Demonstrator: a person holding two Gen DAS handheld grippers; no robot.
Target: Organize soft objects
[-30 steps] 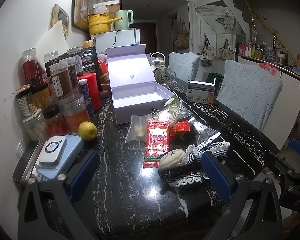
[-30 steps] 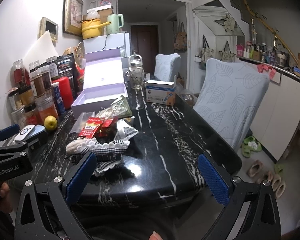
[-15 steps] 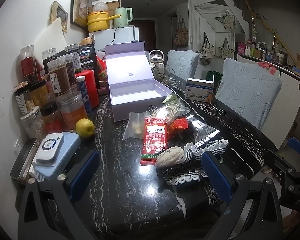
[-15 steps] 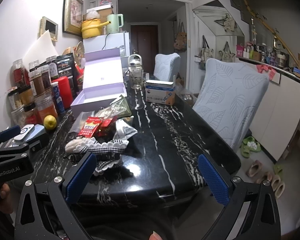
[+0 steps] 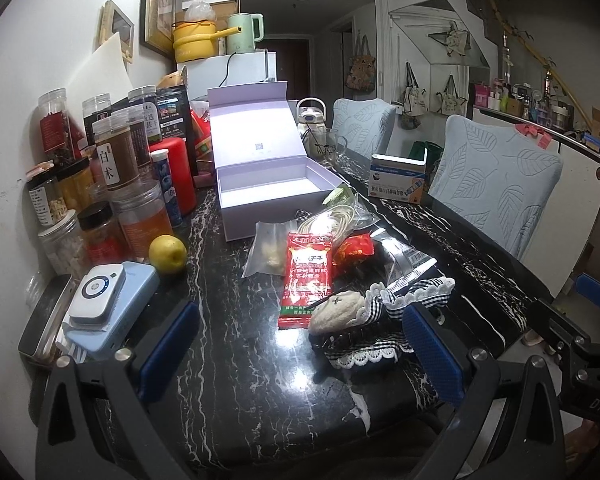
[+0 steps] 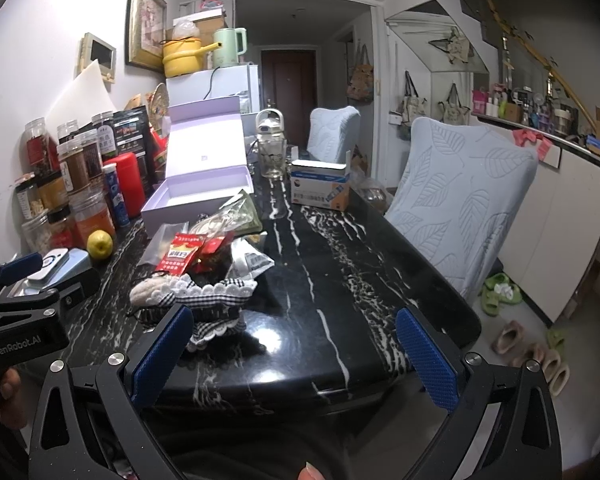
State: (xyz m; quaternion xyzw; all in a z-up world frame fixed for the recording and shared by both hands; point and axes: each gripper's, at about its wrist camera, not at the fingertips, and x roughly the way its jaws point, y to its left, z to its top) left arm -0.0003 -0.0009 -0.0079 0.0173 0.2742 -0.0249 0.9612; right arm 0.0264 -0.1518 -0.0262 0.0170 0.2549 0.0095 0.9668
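Two grippers, left gripper (image 5: 300,354) and right gripper (image 6: 292,354), hover spread wide, holding nothing. Your limp, light gingham cloth (image 5: 384,320) lies near the table's (image 5: 236,400) front edge; pinch its bunched middle.
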